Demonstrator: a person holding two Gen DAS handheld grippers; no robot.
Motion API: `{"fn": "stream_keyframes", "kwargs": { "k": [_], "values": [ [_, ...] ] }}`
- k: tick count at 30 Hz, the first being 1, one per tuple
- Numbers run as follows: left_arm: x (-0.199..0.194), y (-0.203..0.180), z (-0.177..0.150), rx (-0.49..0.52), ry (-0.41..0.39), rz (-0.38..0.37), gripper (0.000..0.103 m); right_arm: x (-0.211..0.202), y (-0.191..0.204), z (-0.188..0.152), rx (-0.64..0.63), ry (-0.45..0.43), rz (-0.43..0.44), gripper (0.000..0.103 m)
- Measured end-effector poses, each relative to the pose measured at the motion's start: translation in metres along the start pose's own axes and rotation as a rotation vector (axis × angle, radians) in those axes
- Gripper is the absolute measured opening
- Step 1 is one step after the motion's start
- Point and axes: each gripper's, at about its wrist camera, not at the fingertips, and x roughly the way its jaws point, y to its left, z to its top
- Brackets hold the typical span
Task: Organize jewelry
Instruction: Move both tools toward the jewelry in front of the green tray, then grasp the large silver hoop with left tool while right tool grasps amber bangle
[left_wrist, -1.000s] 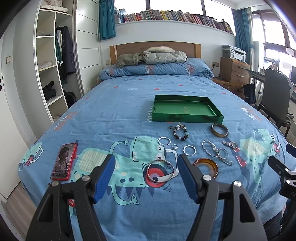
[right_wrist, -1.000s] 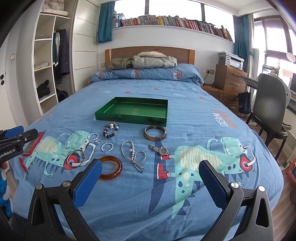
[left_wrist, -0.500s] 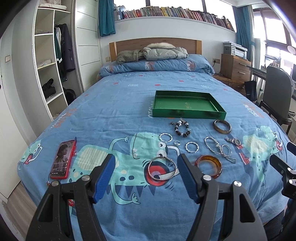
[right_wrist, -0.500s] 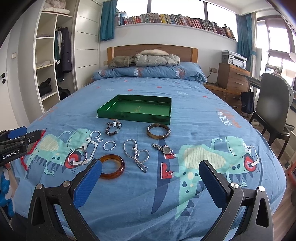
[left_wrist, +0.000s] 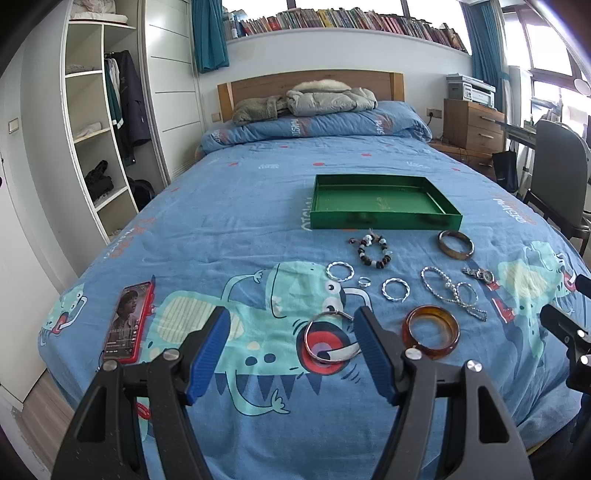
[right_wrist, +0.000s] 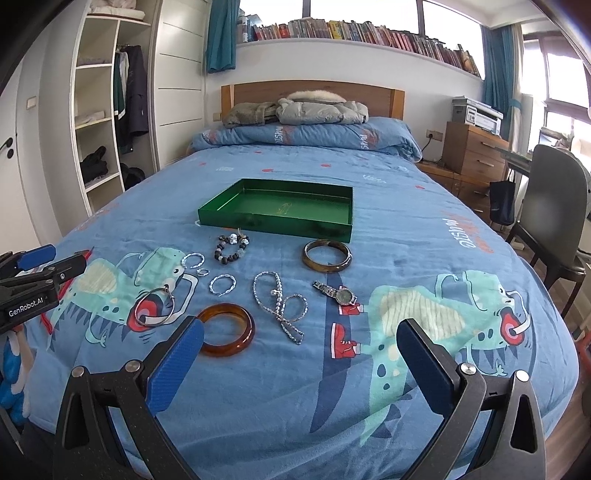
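An empty green tray (left_wrist: 384, 220) (right_wrist: 280, 225) lies mid-bed. In front of it the jewelry is spread out: a bead bracelet (left_wrist: 373, 251) (right_wrist: 231, 248), a brown bangle (left_wrist: 455, 244) (right_wrist: 327, 255), a watch (left_wrist: 480, 274) (right_wrist: 337, 292), a silver chain (left_wrist: 452, 292) (right_wrist: 280, 305), small silver rings (left_wrist: 340, 271), an amber bangle (left_wrist: 431, 331) (right_wrist: 226, 329) and a thin silver bangle (left_wrist: 330, 341) (right_wrist: 154, 307). My left gripper (left_wrist: 291, 350) hangs open over the bed's near edge, just short of the thin silver bangle. My right gripper (right_wrist: 299, 362) is open wide, with the amber bangle by its left finger.
A red phone (left_wrist: 128, 320) lies at the bed's left edge. Folded coats and a duvet (left_wrist: 314, 118) fill the head end. A shelf unit (left_wrist: 96, 122) stands left; a chair (right_wrist: 550, 206) and wooden drawers (right_wrist: 472, 155) stand right.
Both grippers have drifted slightly forward and down towards the jewelry, which now appears a little lower and nearer. Nothing on the bed has moved; both stay open.
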Motion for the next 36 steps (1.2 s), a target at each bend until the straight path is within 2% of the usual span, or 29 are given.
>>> {"fn": "stream_keyframes", "kwargs": {
  "k": [7, 10, 14, 19, 21, 25, 27, 32, 36],
  "values": [
    [0.013, 0.021, 0.004, -0.065, 0.019, -0.003, 0.068, 0.012, 0.005, 0.003, -0.016, 0.018, 0.019, 0.098],
    [0.020, 0.035, 0.002, -0.091, 0.030, 0.021, 0.068, 0.020, 0.008, 0.004, -0.022, 0.033, 0.032, 0.097],
    [0.038, 0.053, -0.003, -0.119, 0.084, 0.037, 0.068, 0.033, 0.012, 0.004, -0.029, 0.057, 0.061, 0.094],
    [0.064, 0.052, -0.012, -0.120, 0.171, -0.030, 0.067, 0.059, 0.020, 0.001, -0.021, 0.121, 0.118, 0.077],
    [0.076, 0.046, -0.014, -0.119, 0.204, -0.076, 0.067, 0.071, 0.023, 0.000, -0.018, 0.152, 0.147, 0.067],
    [0.094, 0.036, -0.017, -0.110, 0.241, -0.130, 0.066, 0.098, 0.029, -0.002, -0.006, 0.228, 0.195, 0.054],
    [0.101, 0.034, -0.017, -0.110, 0.256, -0.148, 0.064, 0.112, 0.031, -0.003, 0.004, 0.266, 0.217, 0.041],
    [0.122, 0.031, -0.020, -0.120, 0.299, -0.171, 0.055, 0.136, 0.032, -0.008, 0.003, 0.325, 0.241, 0.030],
    [0.134, 0.029, -0.021, -0.122, 0.319, -0.175, 0.049, 0.147, 0.037, -0.009, -0.023, 0.347, 0.258, 0.027]
  ]
}}
